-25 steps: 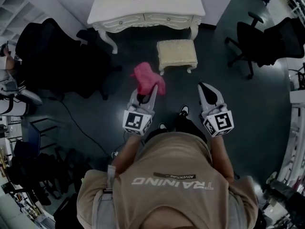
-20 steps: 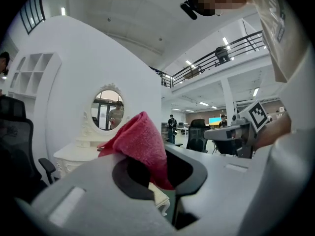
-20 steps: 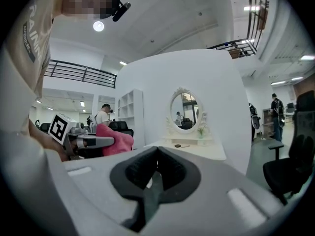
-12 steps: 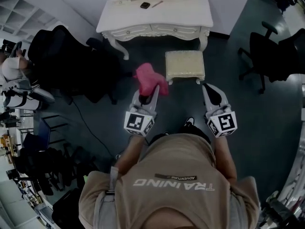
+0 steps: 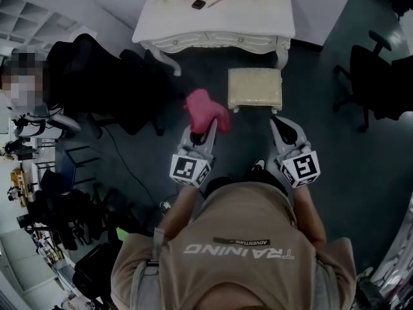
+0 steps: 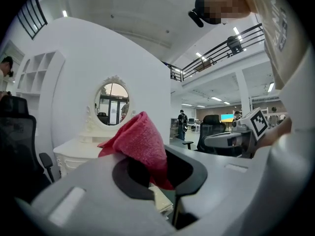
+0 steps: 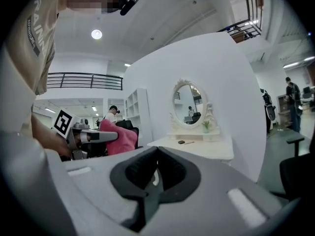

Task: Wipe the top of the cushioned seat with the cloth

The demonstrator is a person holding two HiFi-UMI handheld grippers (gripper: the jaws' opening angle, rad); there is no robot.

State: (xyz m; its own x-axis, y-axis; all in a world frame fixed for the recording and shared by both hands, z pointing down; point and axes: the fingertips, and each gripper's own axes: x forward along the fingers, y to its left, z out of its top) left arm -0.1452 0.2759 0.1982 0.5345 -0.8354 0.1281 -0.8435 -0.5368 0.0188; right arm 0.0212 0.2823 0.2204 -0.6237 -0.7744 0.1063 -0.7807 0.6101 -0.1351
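My left gripper [image 5: 199, 132] is clamped on the pink cloth [image 5: 206, 108], which is just left of the seat [image 5: 254, 88] and not touching it. My right gripper [image 5: 281, 125] is closed and empty near the seat's front right corner. A desk [image 5: 216, 18] stands behind the seat.

Bare floor [image 5: 248, 137] ahead of both fingertips [image 5: 279, 124] up to cushioned seat [image 5: 255, 87]; dressing table [image 5: 213, 23] behind it, black chair [image 5: 90, 82] left of fingers.
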